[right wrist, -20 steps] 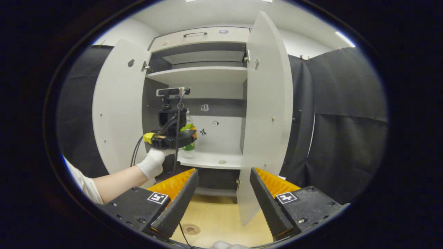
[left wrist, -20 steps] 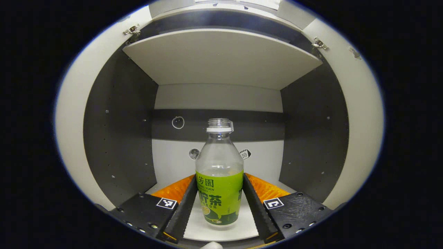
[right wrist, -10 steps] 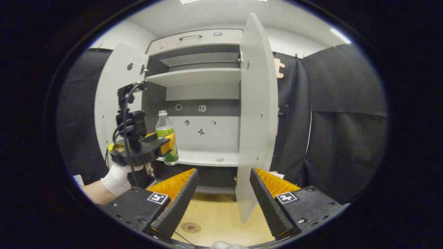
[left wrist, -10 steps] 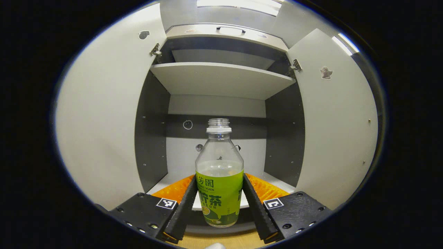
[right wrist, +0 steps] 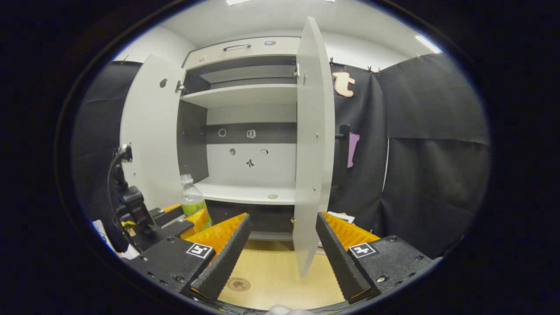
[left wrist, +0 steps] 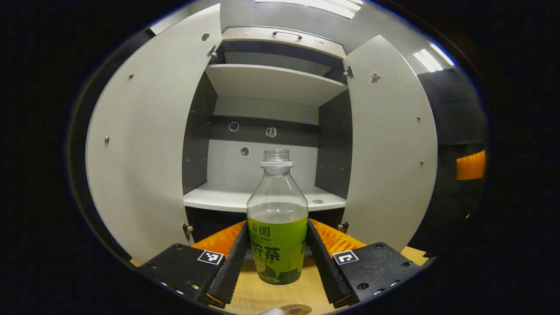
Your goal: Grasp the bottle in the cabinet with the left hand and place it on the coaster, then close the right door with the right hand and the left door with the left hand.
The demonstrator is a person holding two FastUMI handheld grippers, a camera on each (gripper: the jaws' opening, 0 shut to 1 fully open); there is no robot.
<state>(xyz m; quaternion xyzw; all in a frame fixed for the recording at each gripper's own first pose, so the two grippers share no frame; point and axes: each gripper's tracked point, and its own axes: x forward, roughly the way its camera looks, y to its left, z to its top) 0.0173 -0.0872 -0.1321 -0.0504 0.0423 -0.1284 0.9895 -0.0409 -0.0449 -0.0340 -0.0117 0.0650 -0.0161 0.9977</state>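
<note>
Two doors stood open on the cabinet (left wrist: 271,83): the left door (left wrist: 140,153) and the right door (left wrist: 389,148), both swung wide, with the lower shelf (left wrist: 218,201) bare apart from a small dark disc whose nature could not be made out. Below, the wooden table (right wrist: 271,280) was seen, with the round coaster (right wrist: 238,284) lying on it near the front edge.

The bottle (left wrist: 277,218) was held upright and clear of the cabinet, out in front of the shelf and above the table, not yet over the coaster as far as could be judged. It was gripped by the left gripper (left wrist: 277,258), whose fingers pressed the labelled lower body from both sides. The right gripper (right wrist: 278,249) was seen with its jaws spread wide and nothing between them, the edge of the right door standing just ahead.

The bottle was noted as clear plastic with a green label round its lower half, an open neck with no cap, and a white collar ring. It appeared nearly empty, so it was judged light and top-stable but thin-walled and easily dented under a hard squeeze. The smooth label was judged somewhat slippery; the present hold on the widest cylindrical part was judged the soundest, the tapering shoulder being poorer. Tilting was judged a spill risk.
</note>
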